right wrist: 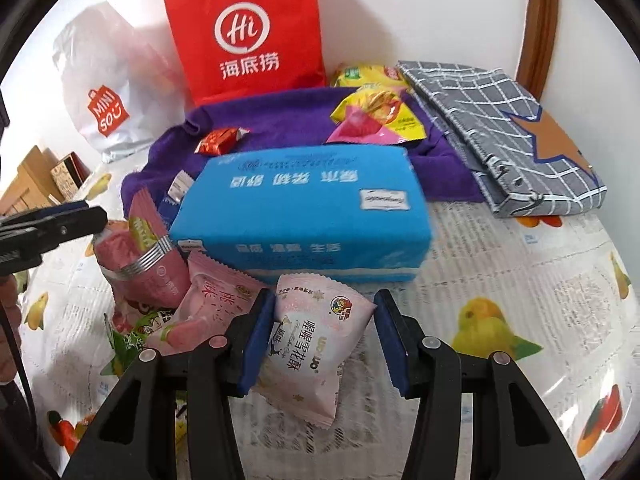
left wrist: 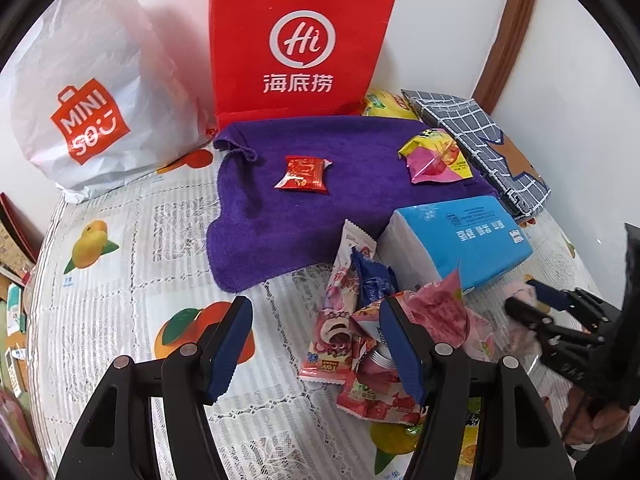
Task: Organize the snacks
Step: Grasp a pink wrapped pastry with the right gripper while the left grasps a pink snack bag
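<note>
The towel [left wrist: 320, 168] is showing a fuzzy, matt purple cloth. The snack packets [right wrist: 316, 344] are gleaming as crinkly plastic film. The tissue pack [right wrist: 308, 216] is wearing smooth, glossy blue wrap. The red bag [left wrist: 296, 40] is looking like matt paper, and the checked pouch [right wrist: 504, 136] is looking woven.

Each gripper is built of matte black plastic arms with triangular cut-outs, joined by round silver pivot screws. The left gripper [left wrist: 316, 354] and the right gripper [right wrist: 320, 344] both carry ribbed blue pads [left wrist: 230, 346] on the inner faces of their fingers.
</note>
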Motion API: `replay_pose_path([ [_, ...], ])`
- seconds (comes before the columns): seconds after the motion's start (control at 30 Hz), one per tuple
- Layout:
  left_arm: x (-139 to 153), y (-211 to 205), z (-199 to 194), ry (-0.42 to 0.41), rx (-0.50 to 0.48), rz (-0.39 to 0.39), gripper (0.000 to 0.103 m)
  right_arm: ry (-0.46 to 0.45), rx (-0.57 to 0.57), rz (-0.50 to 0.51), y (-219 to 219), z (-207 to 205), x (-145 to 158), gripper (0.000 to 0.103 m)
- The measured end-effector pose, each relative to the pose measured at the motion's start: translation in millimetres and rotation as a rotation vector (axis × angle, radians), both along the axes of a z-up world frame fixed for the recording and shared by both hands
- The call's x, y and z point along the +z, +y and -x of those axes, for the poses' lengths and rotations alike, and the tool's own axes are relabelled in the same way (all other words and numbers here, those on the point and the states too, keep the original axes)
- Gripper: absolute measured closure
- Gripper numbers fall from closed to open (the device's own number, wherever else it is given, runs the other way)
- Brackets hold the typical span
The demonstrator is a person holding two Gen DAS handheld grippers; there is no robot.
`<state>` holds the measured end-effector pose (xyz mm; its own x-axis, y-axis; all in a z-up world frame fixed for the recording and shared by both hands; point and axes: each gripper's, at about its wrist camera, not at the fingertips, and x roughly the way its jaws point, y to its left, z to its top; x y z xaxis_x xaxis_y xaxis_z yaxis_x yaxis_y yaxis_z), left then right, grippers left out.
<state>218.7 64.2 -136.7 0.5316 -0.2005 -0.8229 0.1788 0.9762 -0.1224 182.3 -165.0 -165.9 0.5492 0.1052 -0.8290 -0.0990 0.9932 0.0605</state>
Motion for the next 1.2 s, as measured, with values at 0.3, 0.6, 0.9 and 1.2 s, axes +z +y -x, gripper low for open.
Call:
replay_pose_path([
  [0.3, 3.4, 2.2, 19.3, 0.017, 0.06, -0.001, 0.039, -0.027, -0.009, -0.017, -31.5, 19.1, 12.4, 0.052],
  [0.6, 0.2, -35.3, 20.8, 0.053, 0.039, 0.036, 0.039, 0.048, 0.044, 0.03, -51.7, 14.0, -8.6, 0.049],
  [0.9, -25.5, -72.1, 2.3, 0.122, 0.085, -0.023, 0.03, 0.096, 0.065, -0.008, -65.5, 15.8, -19.2, 0.02],
  [1.2, -15.2, -66.0, 11.2, 0.125, 0.095, -0.024, 0.04, 0.072, 0.017, -0.037, -63.3, 12.8, -27.3, 0.029],
])
